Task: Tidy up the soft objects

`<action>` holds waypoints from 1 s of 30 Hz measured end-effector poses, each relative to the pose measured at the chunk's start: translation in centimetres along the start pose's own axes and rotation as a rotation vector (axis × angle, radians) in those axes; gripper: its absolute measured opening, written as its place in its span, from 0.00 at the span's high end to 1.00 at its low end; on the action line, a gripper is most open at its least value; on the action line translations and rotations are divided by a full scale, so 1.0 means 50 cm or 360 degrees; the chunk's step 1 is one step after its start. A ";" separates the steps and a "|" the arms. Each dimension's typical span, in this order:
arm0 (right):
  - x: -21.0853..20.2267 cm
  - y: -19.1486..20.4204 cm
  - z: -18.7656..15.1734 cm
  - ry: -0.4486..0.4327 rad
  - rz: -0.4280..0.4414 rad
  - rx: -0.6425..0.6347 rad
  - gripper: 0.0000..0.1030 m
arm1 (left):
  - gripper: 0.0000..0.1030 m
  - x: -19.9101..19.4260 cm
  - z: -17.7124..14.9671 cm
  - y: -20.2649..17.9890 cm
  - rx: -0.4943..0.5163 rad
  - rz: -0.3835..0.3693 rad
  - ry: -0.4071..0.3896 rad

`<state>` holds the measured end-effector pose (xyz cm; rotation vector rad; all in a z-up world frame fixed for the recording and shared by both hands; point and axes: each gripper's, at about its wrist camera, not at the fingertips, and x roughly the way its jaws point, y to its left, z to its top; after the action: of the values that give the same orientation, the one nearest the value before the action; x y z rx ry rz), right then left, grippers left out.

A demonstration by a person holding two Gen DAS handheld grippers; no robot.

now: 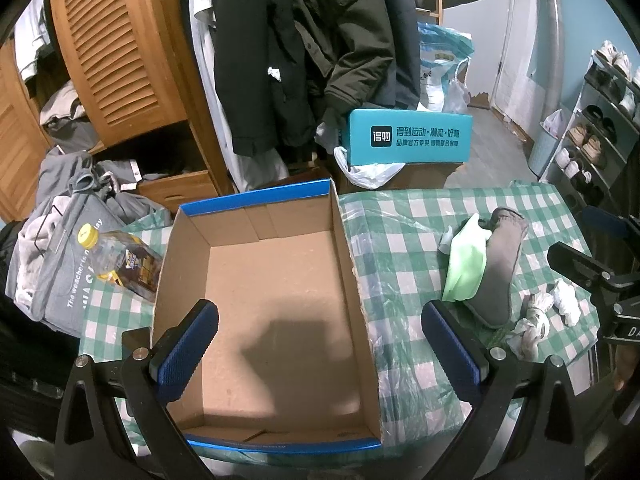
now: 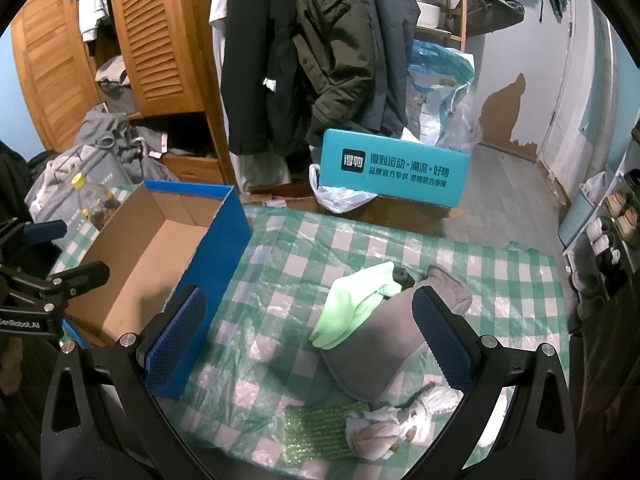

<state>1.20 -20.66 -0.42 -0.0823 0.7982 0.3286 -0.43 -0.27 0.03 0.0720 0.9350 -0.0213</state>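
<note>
Awaiting the first pick: the cardboard box [image 1: 272, 304] stood empty on the left part of the table [image 1: 404, 216], its blue outer wall facing the soft goods.

Item 1. Grey insole [image 2: 376, 344], lying flat near the table's right edge, its toe end pointing toward the far edge.

Item 2. Pale green cloth [image 2: 348, 308], draped over the insole's left side and touching it (part of a small dark object showed at its far end, too little to name).

Item 3. White knotted rags [image 2: 400, 416], at the near edge, just beside the insole's heel.

Item 4. Green mesh scrubber [image 2: 316, 432], at the near edge, touching the rags on their left.

Right gripper [image 2: 310, 340]: fingers spread wide, holding nothing, poised above the cloth and insole.

Left gripper [image 1: 320, 344]: fingers likewise wide and empty, hovering over the box.

Handling note, as a judgement: the cloth looked the sensible first pick, since it lay on top. Pinching it at a bunched fold, not a flat spread, would probably give the pads something to bite; lifting straight up before crossing should keep it from dragging the insole along. The box wall stood tall, so the load ought to clear it before release. The plastic sheet over the checked tablecloth looked loose and could be caught by a low pinch.
</note>
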 end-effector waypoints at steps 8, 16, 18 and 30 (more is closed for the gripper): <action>0.001 0.002 0.000 0.0004 0.0000 0.0000 0.02 | 0.01 0.000 0.000 -0.001 0.0005 0.0000 0.0003; 0.001 0.003 0.000 0.0007 -0.0001 0.0000 0.02 | 0.01 -0.002 -0.006 -0.003 0.0002 -0.0003 0.0002; 0.001 0.003 -0.001 0.0007 -0.0001 0.0001 0.02 | 0.01 -0.001 -0.005 -0.004 0.0003 0.0000 0.0005; 0.001 0.004 -0.001 0.0013 -0.0002 0.0000 0.02 | 0.01 -0.002 -0.004 -0.003 0.0005 -0.0003 0.0007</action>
<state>1.14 -20.46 -0.49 -0.0843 0.8061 0.3272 -0.63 -0.40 -0.02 0.0743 0.9393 -0.0242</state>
